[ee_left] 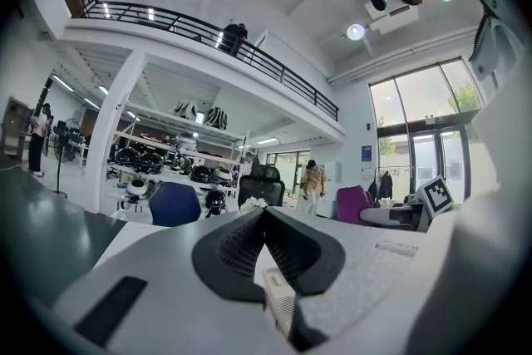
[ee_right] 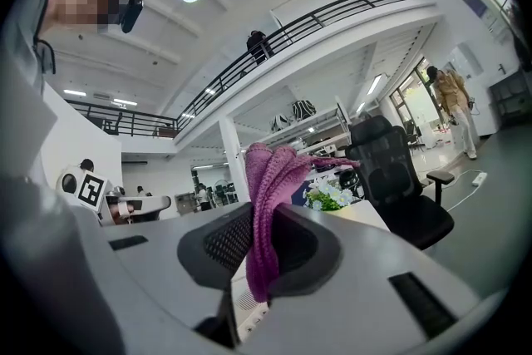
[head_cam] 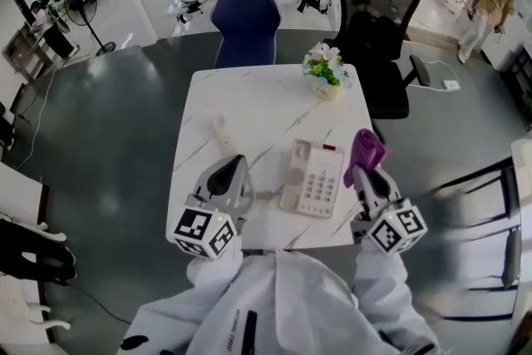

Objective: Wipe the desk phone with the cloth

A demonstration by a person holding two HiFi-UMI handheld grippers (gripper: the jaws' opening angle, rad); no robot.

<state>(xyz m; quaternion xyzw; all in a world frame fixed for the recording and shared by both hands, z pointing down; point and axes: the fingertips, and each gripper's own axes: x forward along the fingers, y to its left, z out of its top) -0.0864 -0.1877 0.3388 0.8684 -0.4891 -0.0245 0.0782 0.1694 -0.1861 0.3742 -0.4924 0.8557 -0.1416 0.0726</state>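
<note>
A cream desk phone [head_cam: 313, 177] with handset and keypad lies on the white marble table [head_cam: 249, 112], between my two grippers. My right gripper [head_cam: 363, 170] is shut on a purple knitted cloth [head_cam: 366, 149], held up just right of the phone; in the right gripper view the cloth [ee_right: 270, 195] sticks up out of the shut jaws of the gripper [ee_right: 259, 249]. My left gripper [head_cam: 230, 175] hovers left of the phone, raised off the table. In the left gripper view its jaws [ee_left: 266, 249] are shut with nothing between them.
A small pot of flowers [head_cam: 325, 71] stands at the table's far right. A blue chair [head_cam: 245, 22] and a black office chair [head_cam: 378, 21] stand behind the table. Shelves of round appliances line the back wall. A person [head_cam: 486, 4] walks at far right.
</note>
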